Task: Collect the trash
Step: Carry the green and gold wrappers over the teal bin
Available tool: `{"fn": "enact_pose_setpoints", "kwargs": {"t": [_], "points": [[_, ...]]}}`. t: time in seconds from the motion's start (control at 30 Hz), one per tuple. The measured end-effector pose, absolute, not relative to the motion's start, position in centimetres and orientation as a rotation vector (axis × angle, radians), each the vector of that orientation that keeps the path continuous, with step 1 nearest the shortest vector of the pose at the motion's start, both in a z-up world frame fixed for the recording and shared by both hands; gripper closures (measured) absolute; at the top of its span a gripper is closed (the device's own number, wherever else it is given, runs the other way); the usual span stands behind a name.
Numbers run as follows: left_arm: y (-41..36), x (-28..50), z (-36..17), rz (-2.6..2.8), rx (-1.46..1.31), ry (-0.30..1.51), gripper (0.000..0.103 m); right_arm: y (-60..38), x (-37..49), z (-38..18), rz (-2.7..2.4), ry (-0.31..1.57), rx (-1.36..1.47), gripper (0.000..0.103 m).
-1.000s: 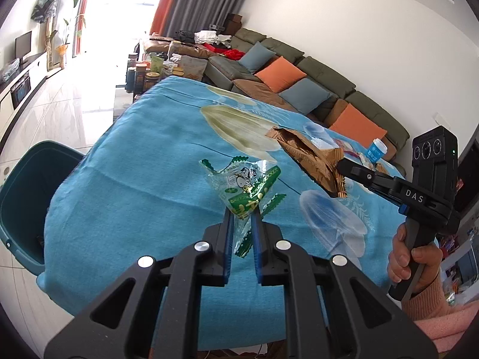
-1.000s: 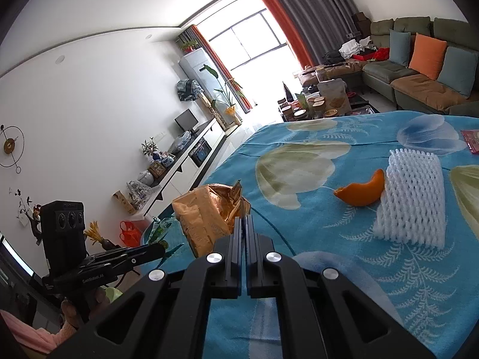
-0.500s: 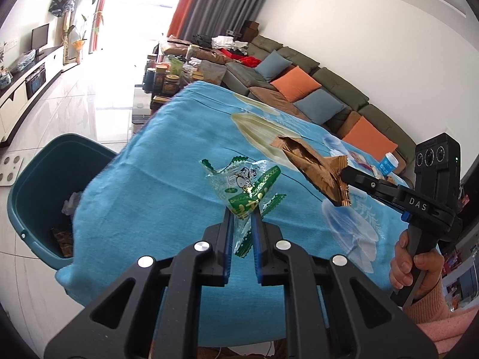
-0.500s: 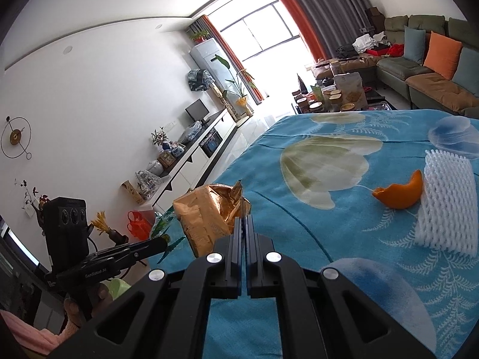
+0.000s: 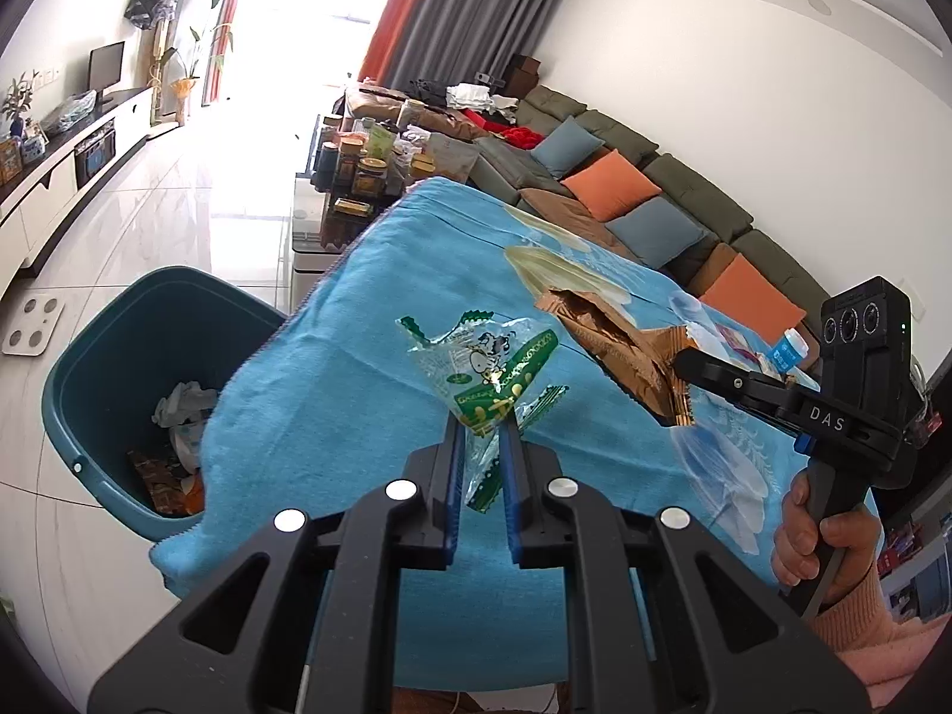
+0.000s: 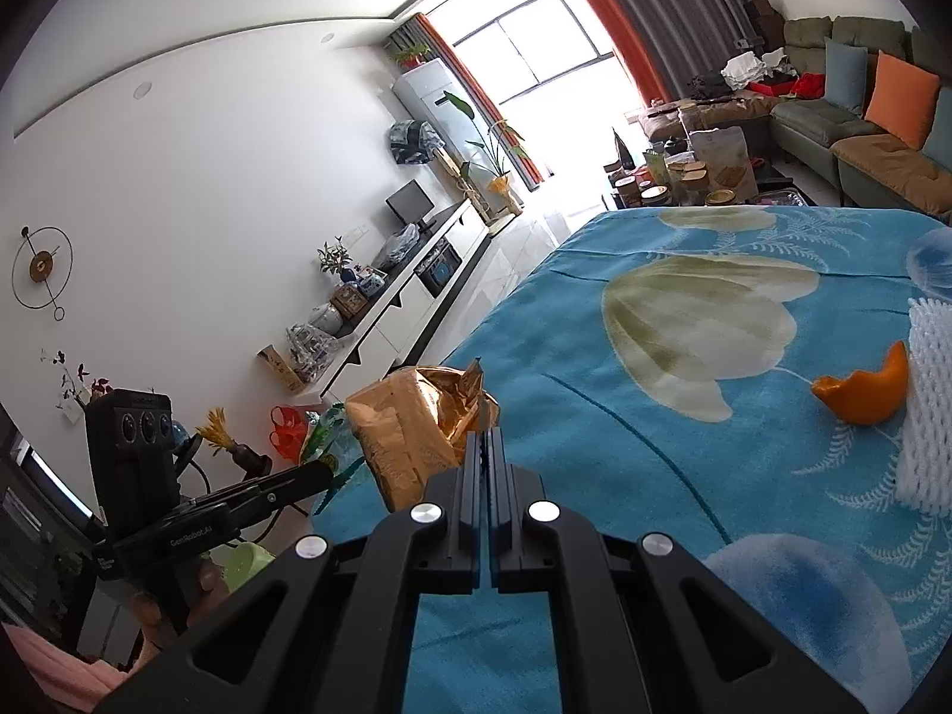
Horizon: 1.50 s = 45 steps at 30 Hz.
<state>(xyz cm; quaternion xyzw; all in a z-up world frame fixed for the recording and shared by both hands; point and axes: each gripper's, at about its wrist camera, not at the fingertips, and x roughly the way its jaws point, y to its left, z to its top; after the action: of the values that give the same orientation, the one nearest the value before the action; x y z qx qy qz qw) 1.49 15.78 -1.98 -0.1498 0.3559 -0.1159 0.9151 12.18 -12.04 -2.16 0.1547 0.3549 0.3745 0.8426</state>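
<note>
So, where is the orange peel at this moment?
In the right wrist view, the orange peel lies on the blue tablecloth at the right side, beside the white foam net.

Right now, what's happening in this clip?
A person is clearing trash off a table covered with a blue cloth, a claw in each hand. The left claw pinches a clear green-printed wrapper; the right claw is shut on a crumpled brown foil bag. A teal bin with some trash inside stands beside the table. An orange peel and white foam netting lie on the cloth.
</note>
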Motion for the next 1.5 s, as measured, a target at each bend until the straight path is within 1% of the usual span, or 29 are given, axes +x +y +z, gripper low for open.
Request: {"fn": "enact_pose_setpoints", "kwargs": {"t": [1.5], "points": [[25.9, 1.2, -2.3, 0.026, -0.384, 0.720, 0.091, -0.6, 15.0, -1.7, 0.944, 0.846, 0.201, 0.102]]}}
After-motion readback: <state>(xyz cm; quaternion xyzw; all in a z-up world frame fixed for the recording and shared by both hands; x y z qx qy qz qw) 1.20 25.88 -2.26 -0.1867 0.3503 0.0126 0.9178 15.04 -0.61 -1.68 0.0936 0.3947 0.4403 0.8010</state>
